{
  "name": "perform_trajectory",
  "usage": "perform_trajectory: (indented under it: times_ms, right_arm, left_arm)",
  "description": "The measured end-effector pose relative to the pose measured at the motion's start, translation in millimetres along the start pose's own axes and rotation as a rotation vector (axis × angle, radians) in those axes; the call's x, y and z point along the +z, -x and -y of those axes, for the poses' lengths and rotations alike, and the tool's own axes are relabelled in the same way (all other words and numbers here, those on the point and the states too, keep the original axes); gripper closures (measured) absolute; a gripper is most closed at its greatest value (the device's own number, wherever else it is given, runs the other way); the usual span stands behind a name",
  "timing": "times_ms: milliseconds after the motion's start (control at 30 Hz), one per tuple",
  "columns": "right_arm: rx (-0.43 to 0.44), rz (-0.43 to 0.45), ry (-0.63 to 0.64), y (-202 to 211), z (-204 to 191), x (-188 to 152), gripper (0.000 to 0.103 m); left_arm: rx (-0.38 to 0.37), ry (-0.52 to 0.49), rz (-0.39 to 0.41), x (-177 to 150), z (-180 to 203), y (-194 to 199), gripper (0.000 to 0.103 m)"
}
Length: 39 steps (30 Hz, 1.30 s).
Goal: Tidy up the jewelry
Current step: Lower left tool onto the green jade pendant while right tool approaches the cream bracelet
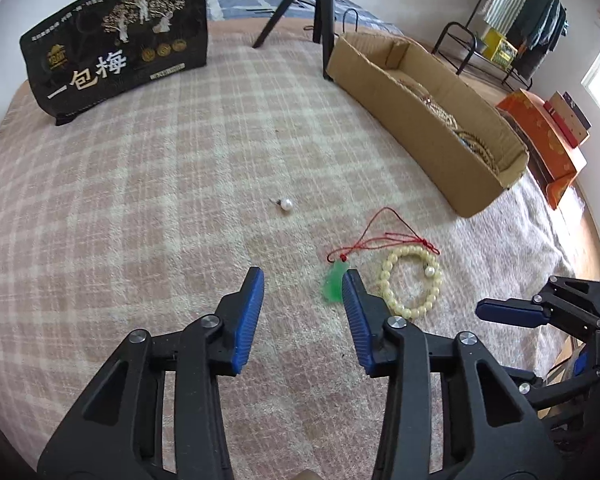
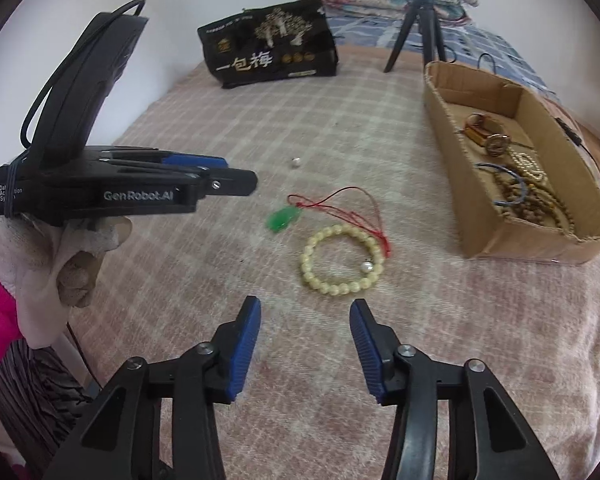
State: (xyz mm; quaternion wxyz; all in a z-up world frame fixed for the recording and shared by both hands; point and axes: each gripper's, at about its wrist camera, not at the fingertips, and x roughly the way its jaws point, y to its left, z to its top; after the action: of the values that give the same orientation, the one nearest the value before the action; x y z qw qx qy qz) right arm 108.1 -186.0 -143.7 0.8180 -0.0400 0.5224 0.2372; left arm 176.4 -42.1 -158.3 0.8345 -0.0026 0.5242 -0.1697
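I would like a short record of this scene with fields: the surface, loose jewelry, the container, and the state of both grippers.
surface: plaid blanket
loose jewelry: green pendant on red cord; cream bead bracelet with a pearl resting on it; lone pearl
container: cardboard box, already holds beads and bracelets
left hand-held gripper: open, empty, beside the pendant
right hand-held gripper: open, empty, short of the bracelet

Cream bead bracelet [image 2: 342, 259] beside green pendant [image 2: 282, 219]

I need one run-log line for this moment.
left gripper: open, empty | right gripper: open, empty | blanket: green pendant, bead bracelet, loose pearl | cardboard box: holds jewelry
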Motion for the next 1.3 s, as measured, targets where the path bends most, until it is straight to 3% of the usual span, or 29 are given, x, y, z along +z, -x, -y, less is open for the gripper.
perform_trajectory:
  times_ms: [267,1133,1300]
  right_arm:
    - [0.009,-0.022,0.025,-20.8,-1.4,7.6,0.066]
    - [0.016,-0.069,0.029,-46.6,3.6,12.6,0.068]
    - [0.007,-0.06,0.03,-46.4,4.3,13.6,0.069]
  left_arm:
    - [0.011,-0.049,-0.042,-6.3,9.5,-20.0,0.064]
    - [0.012,-0.086,-0.069,1.4,17.6,-45.5,0.064]
    - [0.039,-0.077,-0.063,4.9,13.9,-47.8,0.086]
